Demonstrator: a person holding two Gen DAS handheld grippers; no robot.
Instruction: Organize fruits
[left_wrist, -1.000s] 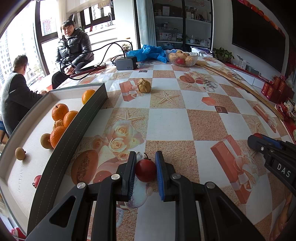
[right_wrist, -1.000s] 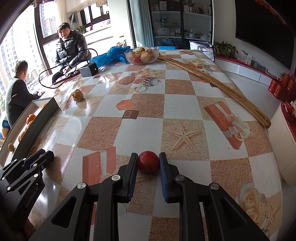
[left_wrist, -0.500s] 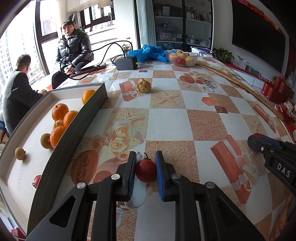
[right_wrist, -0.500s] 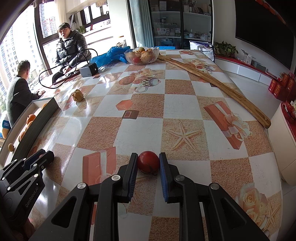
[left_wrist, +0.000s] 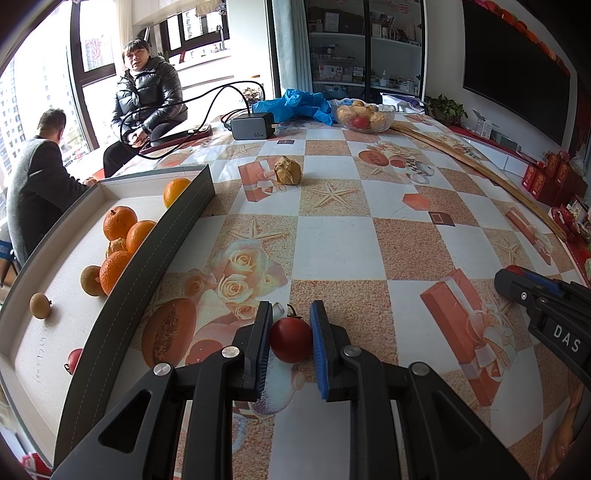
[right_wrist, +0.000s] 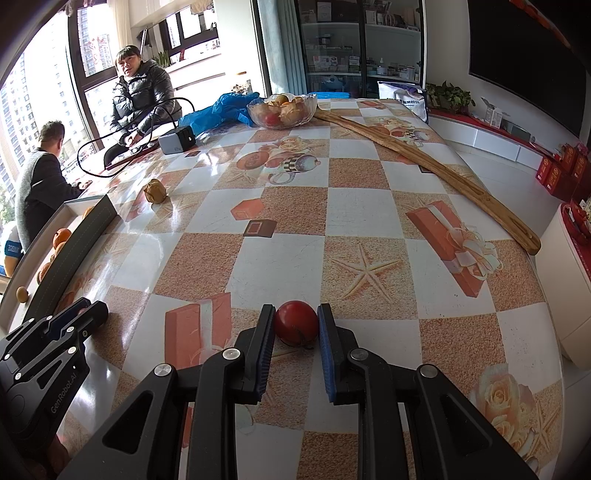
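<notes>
My left gripper (left_wrist: 290, 325) is shut on a small red tomato (left_wrist: 290, 339) just above the table, right of the long grey tray (left_wrist: 140, 266). The tray holds several oranges (left_wrist: 119, 222), brown round fruits (left_wrist: 40, 305) and a red fruit (left_wrist: 74, 360). My right gripper (right_wrist: 295, 323) is shut on another red tomato (right_wrist: 296, 322) low over the table; it also shows at the right edge of the left wrist view (left_wrist: 546, 310). A brown wrinkled fruit (left_wrist: 287, 170) lies alone on the table farther back.
A glass bowl of fruit (left_wrist: 362, 115), a blue plastic bag (left_wrist: 299, 103) and a grey charger with cables (left_wrist: 251, 125) stand at the far end. A long wooden stick (right_wrist: 424, 158) lies along the right side. Two people sit beyond the tray's left edge.
</notes>
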